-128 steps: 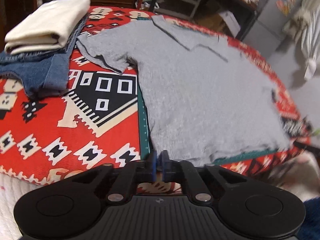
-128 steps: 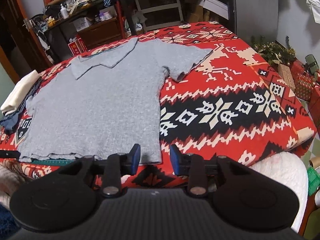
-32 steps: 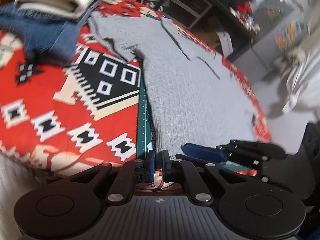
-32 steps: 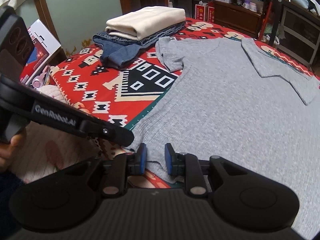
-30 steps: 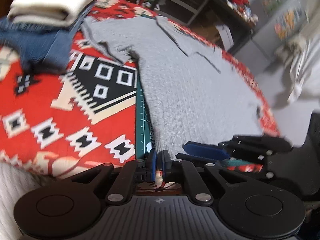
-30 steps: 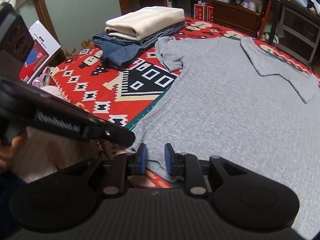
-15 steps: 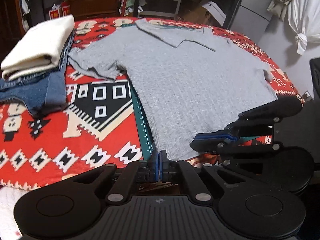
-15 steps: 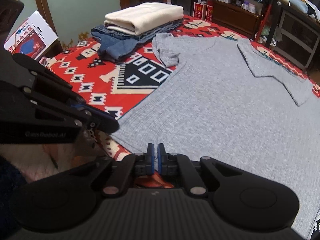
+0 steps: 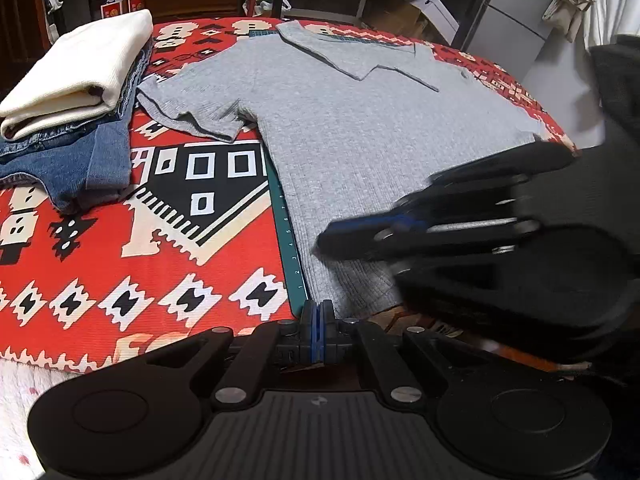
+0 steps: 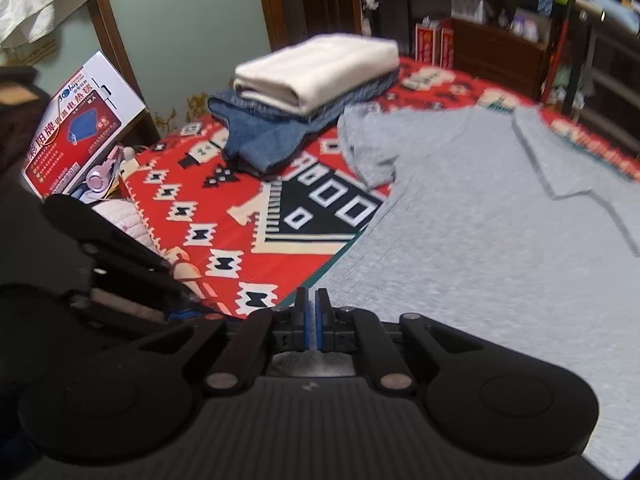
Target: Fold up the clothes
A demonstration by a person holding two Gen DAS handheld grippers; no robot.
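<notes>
Grey shirt [image 9: 360,128] lies flat on the patterned surface [image 9: 120,248], hem at 6 o'clock. Left gripper [image 9: 317,322] and right gripper [image 10: 311,322], jaws pressed together, apparently pinching the hem corner. Step: first fold. Next: lift hem toward collar at 12 o'clock. No containers hold clothes; folded stack [image 9: 76,80] at 10 o'clock.

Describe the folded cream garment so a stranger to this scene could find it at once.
Start from the red patterned blanket covering the bed. At its far left corner stands a stack of clothes beside the flat grey polo shirt. The folded cream garment tops it, above the blue denim.
</notes>
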